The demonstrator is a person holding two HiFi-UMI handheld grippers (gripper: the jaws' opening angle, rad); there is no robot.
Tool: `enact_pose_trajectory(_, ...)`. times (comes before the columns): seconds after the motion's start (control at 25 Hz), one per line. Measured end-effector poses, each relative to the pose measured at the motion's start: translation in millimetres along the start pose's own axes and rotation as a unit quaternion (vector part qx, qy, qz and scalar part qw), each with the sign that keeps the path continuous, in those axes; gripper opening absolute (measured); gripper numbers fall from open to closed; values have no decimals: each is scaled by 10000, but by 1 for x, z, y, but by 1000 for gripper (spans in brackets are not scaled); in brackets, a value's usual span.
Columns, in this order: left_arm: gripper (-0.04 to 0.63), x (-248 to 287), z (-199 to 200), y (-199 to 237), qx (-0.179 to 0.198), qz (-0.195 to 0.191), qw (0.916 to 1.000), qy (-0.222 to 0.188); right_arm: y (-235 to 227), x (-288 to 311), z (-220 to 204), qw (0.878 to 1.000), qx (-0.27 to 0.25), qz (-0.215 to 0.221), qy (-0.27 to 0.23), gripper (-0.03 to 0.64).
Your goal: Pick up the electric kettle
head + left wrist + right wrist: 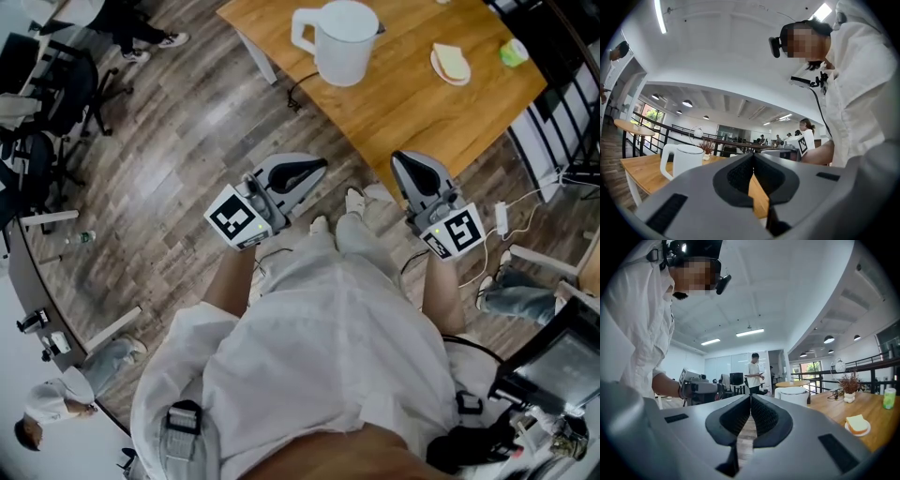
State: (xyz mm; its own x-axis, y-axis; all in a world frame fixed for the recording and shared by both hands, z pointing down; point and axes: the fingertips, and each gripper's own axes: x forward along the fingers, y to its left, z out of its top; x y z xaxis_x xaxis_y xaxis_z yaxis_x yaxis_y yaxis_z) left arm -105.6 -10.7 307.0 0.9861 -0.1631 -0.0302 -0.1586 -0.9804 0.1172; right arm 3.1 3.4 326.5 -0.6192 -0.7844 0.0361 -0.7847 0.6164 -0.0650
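The white electric kettle (342, 42) stands on the wooden table (412, 108), handle to the left. It also shows in the left gripper view as the kettle (684, 159) and, further off, in the right gripper view as the kettle (794, 394). My left gripper (316, 169) is held level over the floor, short of the table's near edge, jaws shut with nothing between them. My right gripper (403, 159) hangs at the table's near corner, also shut and empty. Each gripper view shows closed fingertips (753, 161) (750, 401).
A plate with a slice of bread (451, 64) and a green cup (513, 52) sit on the table's right side. Office chairs (56, 94) stand at the far left. Cables and a charger (500, 217) lie on the floor at the right. Another person (753, 373) stands in the background.
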Motion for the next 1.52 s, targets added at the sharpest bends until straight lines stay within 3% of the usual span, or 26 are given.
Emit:
enact_pose_trajectory(0.56, 8, 57, -24, 71, -148, 135, 9998, 71, -77, 44, -38, 9984, 109, 367, 421, 14)
enact_pose_trajectory(1.52, 9, 79, -88, 150, -244, 741, 9966, 270, -120, 96, -104, 9912, 290, 953, 872, 14)
